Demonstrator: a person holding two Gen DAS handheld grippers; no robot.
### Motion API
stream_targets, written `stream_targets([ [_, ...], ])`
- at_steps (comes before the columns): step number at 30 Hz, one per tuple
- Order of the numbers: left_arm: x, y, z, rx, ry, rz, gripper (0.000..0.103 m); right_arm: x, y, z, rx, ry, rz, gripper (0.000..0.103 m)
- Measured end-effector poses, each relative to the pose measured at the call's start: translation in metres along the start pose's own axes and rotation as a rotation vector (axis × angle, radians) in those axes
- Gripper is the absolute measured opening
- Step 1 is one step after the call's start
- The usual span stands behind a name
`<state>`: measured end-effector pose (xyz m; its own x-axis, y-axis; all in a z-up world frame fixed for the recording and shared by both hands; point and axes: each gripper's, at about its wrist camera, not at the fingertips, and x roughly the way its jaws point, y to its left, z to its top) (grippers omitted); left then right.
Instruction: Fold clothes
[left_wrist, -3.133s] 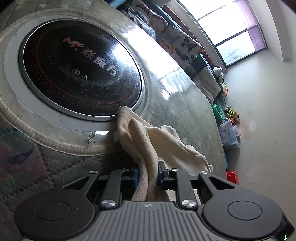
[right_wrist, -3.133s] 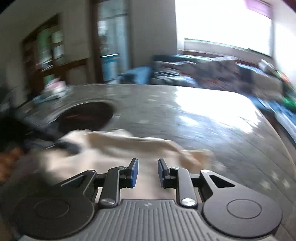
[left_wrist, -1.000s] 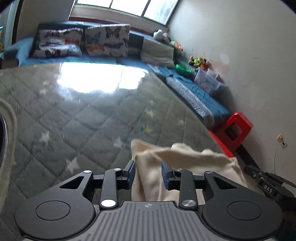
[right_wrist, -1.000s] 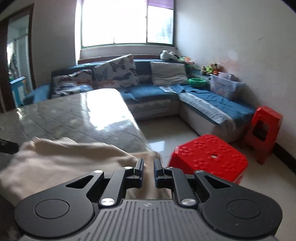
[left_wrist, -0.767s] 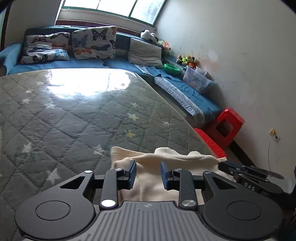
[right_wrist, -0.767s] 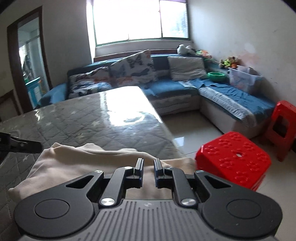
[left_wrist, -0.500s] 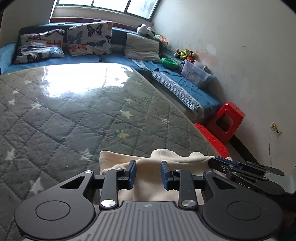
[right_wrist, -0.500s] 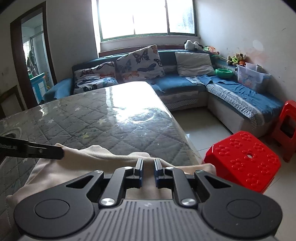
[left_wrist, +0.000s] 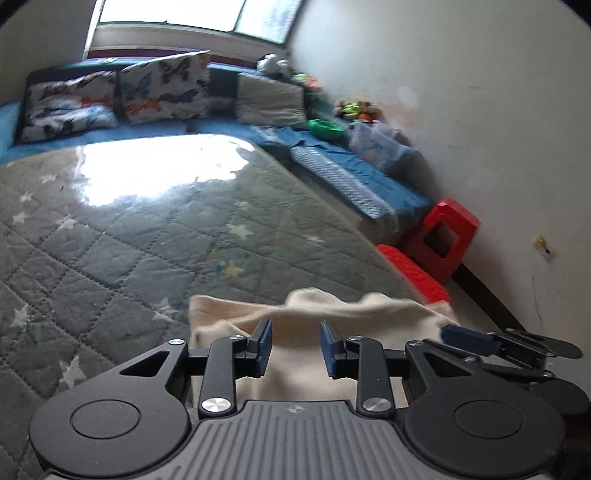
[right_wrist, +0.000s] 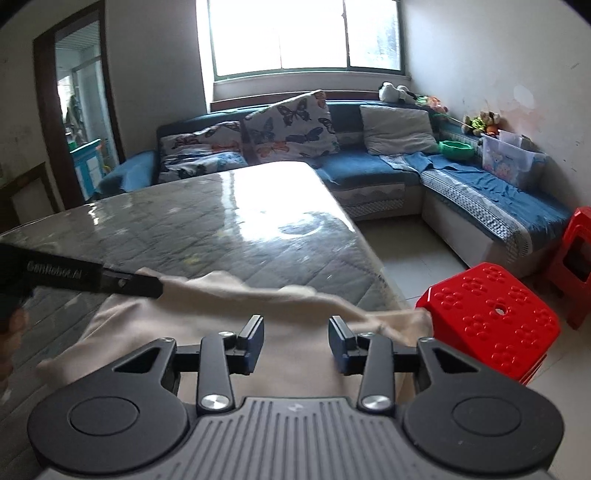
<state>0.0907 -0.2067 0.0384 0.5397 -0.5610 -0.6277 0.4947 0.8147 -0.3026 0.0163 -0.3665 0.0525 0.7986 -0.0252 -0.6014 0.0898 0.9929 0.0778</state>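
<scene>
Right tongs (right_wrist: 296, 341), pinched on the cloth (right_wrist: 295, 354) half a second before, now stood parted over it beside the half-open, empty left tongs (left_wrist: 296, 349) — cloth released onto the table (left_wrist: 110, 240) edge.

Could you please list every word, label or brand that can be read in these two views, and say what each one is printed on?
"GenRobot.AI": white lettering on the side of the left gripper, seen in the right wrist view; the last characters are soft.
A small emblem on the grey ribbed housing of each gripper: too small to read.
Print on the clear storage box on the sofa: pictures only, no legible words.
</scene>
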Motion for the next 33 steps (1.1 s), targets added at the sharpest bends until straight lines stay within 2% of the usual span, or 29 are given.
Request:
stream_targets([
  [3, -0.019, -0.013, -0.015, 0.081, -0.015, -0.004, 0.030, -0.018, 0.007, -0.012, -0.008, -0.008, 0.005, 0.053],
  [9, -0.040, -0.027, -0.046, 0.165, -0.022, -0.002, 0.031, -0.051, 0.016, -0.036, 0.001, -0.033, -0.024, 0.057],
  [15, -0.035, -0.028, -0.067, 0.188, 0.004, 0.035, 0.031, -0.051, 0.019, -0.057, -0.012, -0.020, -0.073, 0.062],
  [18, -0.040, -0.029, -0.068, 0.177, -0.010, 0.039, 0.035, -0.056, 0.024, -0.054, -0.025, -0.036, -0.086, 0.076],
  [20, -0.046, -0.029, -0.067, 0.170, -0.022, 0.036, 0.044, -0.060, 0.028, -0.052, -0.034, -0.050, -0.093, 0.088],
  [21, -0.049, -0.029, -0.067, 0.169, -0.030, 0.044, 0.047, -0.061, 0.030, -0.051, -0.039, -0.056, -0.096, 0.089],
  [23, -0.055, -0.028, -0.068, 0.164, -0.041, 0.059, 0.059, -0.061, 0.032, -0.048, -0.045, -0.061, -0.102, 0.090],
  [24, -0.057, -0.027, -0.068, 0.163, -0.044, 0.067, 0.061, -0.062, 0.033, -0.048, -0.045, -0.061, -0.103, 0.091],
  [26, -0.063, -0.025, -0.070, 0.161, -0.051, 0.081, 0.071, -0.062, 0.036, -0.048, -0.044, -0.061, -0.104, 0.095],
  [28, -0.068, -0.023, -0.072, 0.160, -0.066, 0.100, 0.078, -0.063, 0.038, -0.048, -0.044, -0.060, -0.105, 0.100],
  [31, -0.076, -0.020, -0.075, 0.156, -0.090, 0.114, 0.091, -0.064, 0.042, -0.048, -0.043, -0.060, -0.107, 0.101],
  [33, -0.081, -0.020, -0.077, 0.156, -0.104, 0.119, 0.095, -0.064, 0.045, -0.048, -0.042, -0.061, -0.112, 0.103],
])
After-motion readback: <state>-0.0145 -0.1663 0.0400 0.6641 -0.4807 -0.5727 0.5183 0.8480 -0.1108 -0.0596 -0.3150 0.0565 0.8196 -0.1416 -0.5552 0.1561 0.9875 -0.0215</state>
